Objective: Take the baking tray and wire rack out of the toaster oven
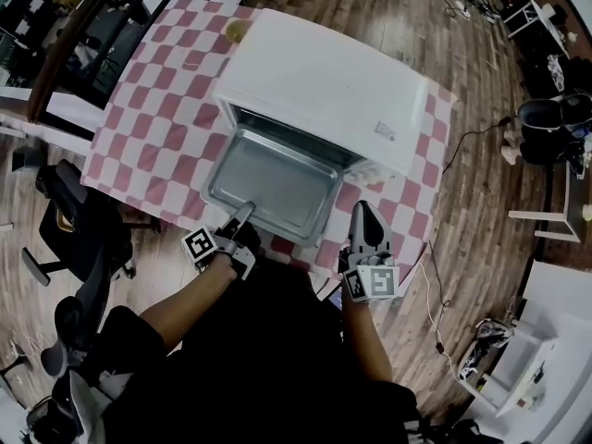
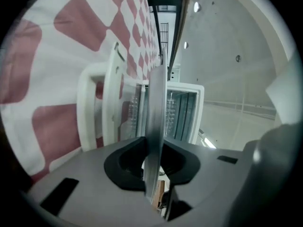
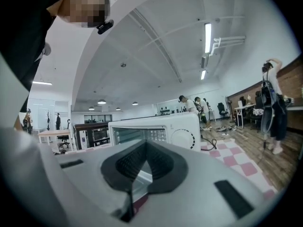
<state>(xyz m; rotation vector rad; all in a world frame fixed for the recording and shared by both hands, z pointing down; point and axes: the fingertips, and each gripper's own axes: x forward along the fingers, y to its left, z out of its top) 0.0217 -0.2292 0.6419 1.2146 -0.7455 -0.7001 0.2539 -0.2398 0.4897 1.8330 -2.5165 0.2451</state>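
The left gripper (image 1: pixel 245 213) is clenched on the near left rim of the baking tray (image 1: pixel 277 183), the thin metal edge being pinched between its pads. The right gripper (image 1: pixel 363 213) is held just beside the tray's near right corner with its jaws together and nothing between them; it is not touching the tray. The tray lies level in front of the mouth of the toaster oven (image 1: pixel 324 72), its far edge at or just inside the opening, above the checkered tablecloth (image 1: pixel 148 128). The step in hand is judged to be the withdrawal of the tray, which is largely but not fully completed. The next move calls for the tray to be drawn clear toward the near side, kept level under a one-sided grip, and set down on the cloth. The wire rack cannot be made out with certainty; it is judged to be inside the oven and is to be removed afterwards.
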